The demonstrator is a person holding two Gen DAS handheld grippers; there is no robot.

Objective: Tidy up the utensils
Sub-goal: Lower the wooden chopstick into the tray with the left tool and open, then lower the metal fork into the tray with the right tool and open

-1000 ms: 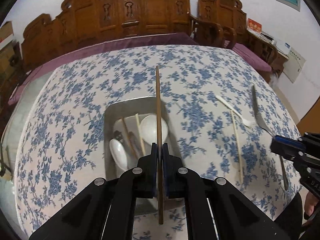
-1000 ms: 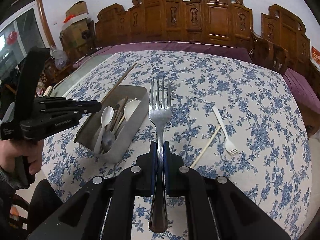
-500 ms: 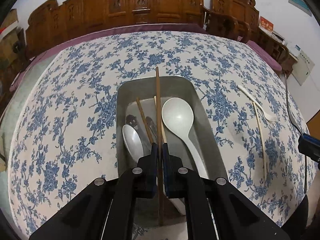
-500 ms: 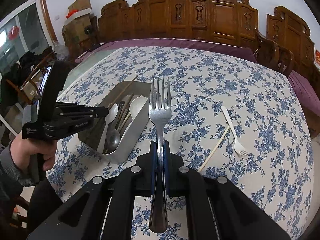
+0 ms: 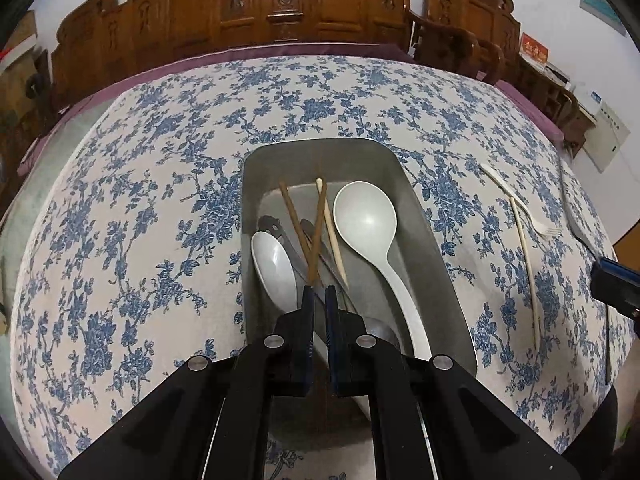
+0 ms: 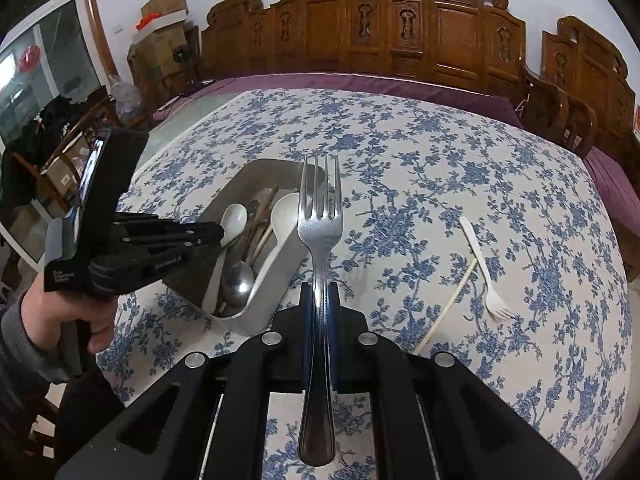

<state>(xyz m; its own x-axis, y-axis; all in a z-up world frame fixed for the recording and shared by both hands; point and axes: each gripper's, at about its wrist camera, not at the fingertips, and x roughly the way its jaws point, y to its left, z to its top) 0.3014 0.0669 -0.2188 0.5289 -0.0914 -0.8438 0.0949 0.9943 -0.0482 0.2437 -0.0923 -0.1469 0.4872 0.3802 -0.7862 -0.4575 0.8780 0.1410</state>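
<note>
A grey metal tray (image 5: 436,216) was seen standing on the blue-flowered tablecloth (image 5: 132,184), and the left gripper (image 5: 319,298) was held low over its near end, jaws drawn close together. Between those jaws a brown chopstick (image 5: 316,236) was clamped, its far end reaching forward into the tray and crossing a second brown chopstick (image 5: 291,212) that lay inside. Also lying in the tray were a large white ladle-like spoon (image 5: 366,216), a smaller white spoon (image 5: 274,260), a pale chopstick (image 5: 332,232) and some metal utensils (only partly visible under the others). From the right wrist view, the right gripper (image 6: 319,294) was seen closed narrowly on the handle of a steel fork (image 6: 320,216), which was held with its tines pointing away, above the cloth just right of the tray. Further right on the cloth a white plastic fork (image 6: 482,268) and another pale chopstick (image 6: 450,308) were left lying, touching or nearly touching where they cross. A hand (image 6: 60,316) in a grey sleeve was seen gripping the left tool's handle at the table's edge.
</note>
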